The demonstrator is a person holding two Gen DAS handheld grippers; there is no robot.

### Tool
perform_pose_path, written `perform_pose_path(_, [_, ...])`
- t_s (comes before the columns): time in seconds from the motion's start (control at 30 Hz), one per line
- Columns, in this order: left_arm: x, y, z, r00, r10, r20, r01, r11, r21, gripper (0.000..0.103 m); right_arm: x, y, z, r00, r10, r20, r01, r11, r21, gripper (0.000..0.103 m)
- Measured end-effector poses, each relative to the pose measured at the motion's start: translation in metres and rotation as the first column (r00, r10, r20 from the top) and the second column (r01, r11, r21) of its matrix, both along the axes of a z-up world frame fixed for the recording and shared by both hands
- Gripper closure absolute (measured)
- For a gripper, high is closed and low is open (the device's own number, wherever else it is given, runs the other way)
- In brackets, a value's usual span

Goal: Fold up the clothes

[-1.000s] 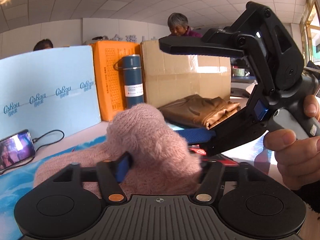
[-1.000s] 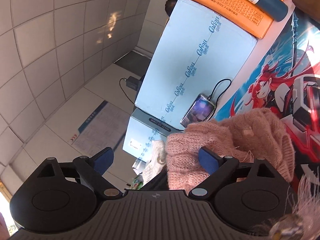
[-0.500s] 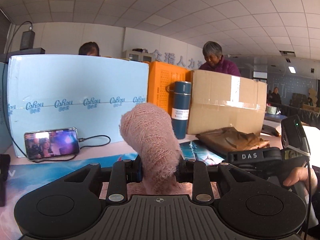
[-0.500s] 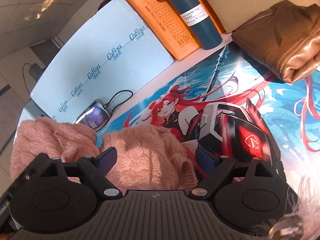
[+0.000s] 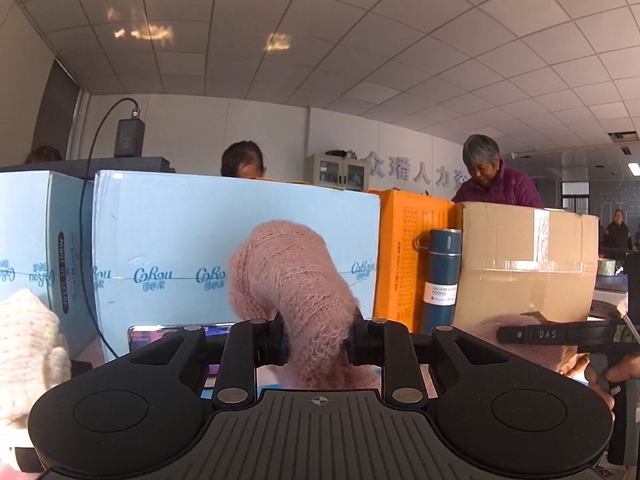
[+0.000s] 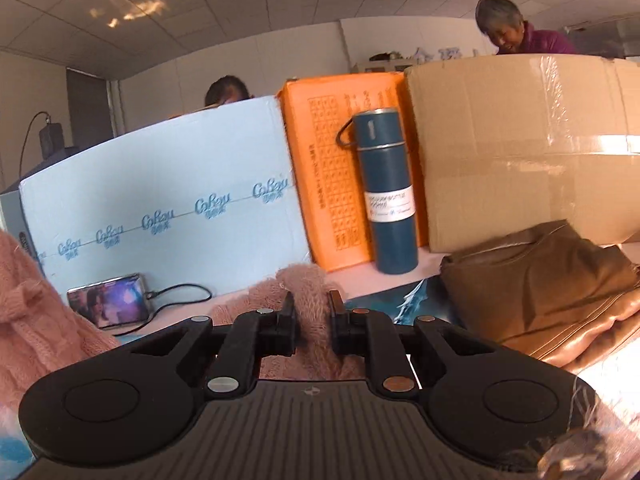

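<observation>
Left tongs (image 5: 316, 344): pinched together on a thick bunch of the pink sweater (image 5: 292, 280); the knit bulges up and over above the fingers in a fat roll, held up off the bench. Right tongs (image 6: 312, 320): likewise clamped on a smaller tuft of the same sweater, which sticks up just above the pads; more pink knit hangs at the left edge of the right wrist view, so the garment spans between both grips. Judgement: the fold is at an early stage, since the sweater is gathered and lifted, not laid flat, and no neat crease or finished stack of it shows. Spreading, folding over and setting down all appear to remain. Below and beyond the right tongs, a printed mat (image 6: 416, 300) covers the bench. To the right lies a brown garment (image 6: 540, 288), bunched loosely; whether it counts as folded cannot be told. A cream knit (image 5: 28, 352) sits at the left edge of the left wrist view, state unclear. Further back: a phone (image 6: 106, 300) with lit screen and cable, a blue flask (image 6: 386, 192) standing upright, a pale blue box (image 6: 160, 208), an orange box (image 6: 328, 184) and a cardboard box (image 6: 520, 144). Behind these, people sit at other stations.
</observation>
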State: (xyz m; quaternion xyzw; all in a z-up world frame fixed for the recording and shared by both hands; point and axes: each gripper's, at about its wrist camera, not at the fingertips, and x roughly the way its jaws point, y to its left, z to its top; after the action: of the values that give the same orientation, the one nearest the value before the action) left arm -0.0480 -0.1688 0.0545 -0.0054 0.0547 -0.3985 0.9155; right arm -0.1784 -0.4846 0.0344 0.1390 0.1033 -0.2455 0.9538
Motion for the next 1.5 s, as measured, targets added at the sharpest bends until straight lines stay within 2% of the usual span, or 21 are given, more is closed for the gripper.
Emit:
perform_pose_path(0.13, [0.023,-0.005,-0.018,0.995,-0.005,-0.103,0.009,0.999,0.038,0.079,0.0,-0.032,0.001,0.989,-0.149,0.013,0.149,0.989,-0.02,0.09])
perform_pose_path(0.23, [0.051,-0.011,-0.039,0.967,-0.002,-0.255,0.02,0.998,0.066,0.079,0.006,-0.053,-0.01,0.978,-0.206,-0.023,0.207,0.978,0.034,0.09])
perform_pose_path(0.33, [0.067,-0.019,-0.056,0.948,0.071,-0.31,-0.024,0.988,0.154,0.074,0.01,-0.073,-0.031,0.967,-0.247,-0.062,0.253,0.959,0.127,0.09])
perform_pose_path(0.4, [0.073,-0.019,-0.061,0.94,0.12,-0.32,-0.065,0.982,0.177,0.07,0.009,-0.083,-0.042,0.967,-0.248,-0.067,0.256,0.946,0.197,0.09])
perform_pose_path(0.43, [0.076,-0.019,-0.063,0.935,0.144,-0.324,-0.085,0.978,0.189,0.061,0.008,-0.089,-0.047,0.968,-0.242,-0.065,0.25,0.939,0.236,0.09])
perform_pose_path(0.47, [0.077,-0.018,-0.064,0.933,0.19,-0.307,-0.131,0.971,0.2,0.045,0.006,-0.091,-0.048,0.969,-0.239,-0.058,0.246,0.935,0.256,0.09])
perform_pose_path(0.53, [0.074,-0.015,-0.061,0.927,0.286,-0.241,-0.237,0.948,0.213,0.028,0.002,-0.09,-0.051,0.971,-0.237,-0.042,0.239,0.932,0.272,0.089])
perform_pose_path(0.6, [0.067,-0.013,-0.056,0.933,0.319,-0.167,-0.285,0.937,0.2,0.025,0.001,-0.09,-0.052,0.972,-0.234,-0.037,0.235,0.93,0.284,0.088])
perform_pose_path(0.67, [0.061,-0.017,-0.05,0.958,0.231,-0.169,-0.202,0.964,0.173,0.012,0.002,-0.089,-0.053,0.972,-0.232,-0.038,0.233,0.929,0.289,0.087])
perform_pose_path(0.77, [0.054,-0.037,-0.047,0.973,0.067,-0.221,-0.026,0.982,0.185,0.007,-0.001,-0.088,-0.054,0.973,-0.228,-0.021,0.224,0.928,0.299,0.086])
perform_pose_path(0.87, [0.051,-0.075,-0.054,0.964,-0.003,-0.265,0.082,0.954,0.29,0.006,-0.004,-0.088,-0.055,0.974,-0.228,-0.009,0.22,0.925,0.31,0.082])
perform_pose_path(0.93, [0.051,-0.095,-0.06,0.966,0.008,-0.259,0.088,0.929,0.36,0.006,-0.006,-0.089,-0.055,0.973,-0.232,0.0,0.22,0.922,0.318,0.079])
perform_pose_path(1.03, [0.057,-0.104,-0.071,0.959,0.059,-0.278,0.062,0.911,0.408,0.007,-0.007,-0.09,-0.056,0.973,-0.232,0.001,0.219,0.92,0.324,0.076])
perform_pose_path(1.1, [0.059,-0.101,-0.073,0.957,0.07,-0.283,0.053,0.912,0.406,0.007,-0.006,-0.09,-0.056,0.973,-0.229,-0.003,0.218,0.92,0.325,0.075])
perform_pose_path(1.13, [0.06,-0.099,-0.073,0.957,0.077,-0.279,0.044,0.914,0.403,0.017,-0.005,-0.089,-0.056,0.974,-0.227,-0.006,0.217,0.921,0.324,0.075])
perform_pose_path(1.17, [0.062,-0.095,-0.072,0.959,0.091,-0.268,0.025,0.915,0.402,0.038,-0.006,-0.089,-0.056,0.974,-0.227,-0.006,0.217,0.921,0.323,0.075])
perform_pose_path(1.2, [0.064,-0.091,-0.071,0.961,0.107,-0.255,0.004,0.916,0.4,0.051,-0.006,-0.089,-0.056,0.974,-0.227,-0.005,0.216,0.921,0.324,0.075])
perform_pose_path(1.23, [0.067,-0.087,-0.071,0.963,0.123,-0.242,-0.017,0.917,0.398,0.073,-0.006,-0.089,-0.056,0.974,-0.227,-0.003,0.215,0.921,0.326,0.075])
perform_pose_path(1.27, [0.069,-0.081,-0.069,0.964,0.13,-0.232,-0.031,0.921,0.389,0.085,-0.007,-0.09,-0.056,0.974,-0.226,-0.002,0.214,0.92,0.328,0.075])
perform_pose_path(1.4, [0.068,-0.052,-0.054,0.969,0.19,-0.157,-0.13,0.935,0.329,0.086,-0.007,-0.089,-0.056,0.974,-0.227,-0.005,0.216,0.92,0.326,0.075])
perform_pose_path(1.5, [0.068,-0.025,-0.044,0.957,0.266,-0.114,-0.225,0.931,0.289,0.086,-0.007,-0.089,-0.056,0.974,-0.228,-0.007,0.218,0.92,0.326,0.075])
